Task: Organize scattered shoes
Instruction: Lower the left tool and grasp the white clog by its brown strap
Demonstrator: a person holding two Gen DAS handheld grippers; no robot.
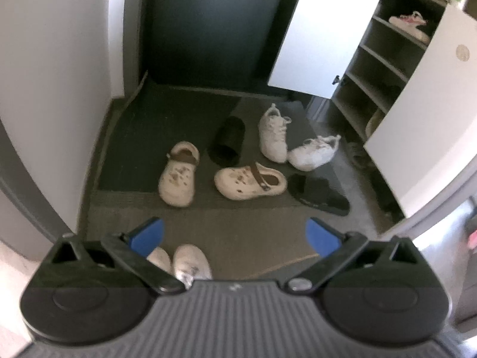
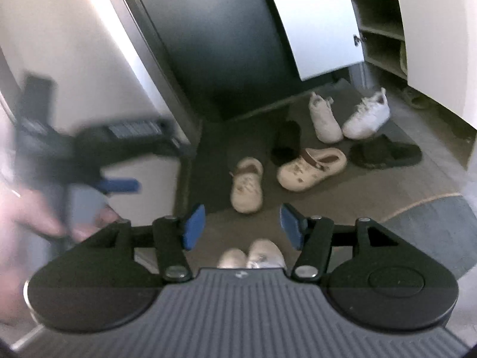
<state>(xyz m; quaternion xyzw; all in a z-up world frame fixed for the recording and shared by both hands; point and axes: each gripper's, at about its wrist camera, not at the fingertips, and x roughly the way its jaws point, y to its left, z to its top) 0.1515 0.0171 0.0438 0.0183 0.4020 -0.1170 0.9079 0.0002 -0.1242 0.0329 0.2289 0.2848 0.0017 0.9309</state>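
Shoes lie scattered on the entry floor. Two cream clogs (image 1: 178,174) (image 1: 249,181), two white sneakers (image 1: 273,133) (image 1: 314,152) and two black slippers (image 1: 228,138) (image 1: 319,194) lie ahead of both grippers. They also show in the right wrist view: clogs (image 2: 246,189) (image 2: 311,168), sneakers (image 2: 324,118) (image 2: 367,115), slippers (image 2: 286,141) (image 2: 386,151). My left gripper (image 1: 235,235) is open and empty, well above the floor. My right gripper (image 2: 242,226) is open and empty. The left gripper shows blurred at the left of the right wrist view (image 2: 119,185).
An open shoe cabinet (image 1: 375,71) with white doors (image 1: 323,29) stands at the right; a pink-white shoe (image 1: 410,22) sits on an upper shelf. A dark door (image 1: 214,26) is behind the shoes. The person's feet (image 1: 190,261) are below the grippers. A white wall (image 1: 53,74) is at the left.
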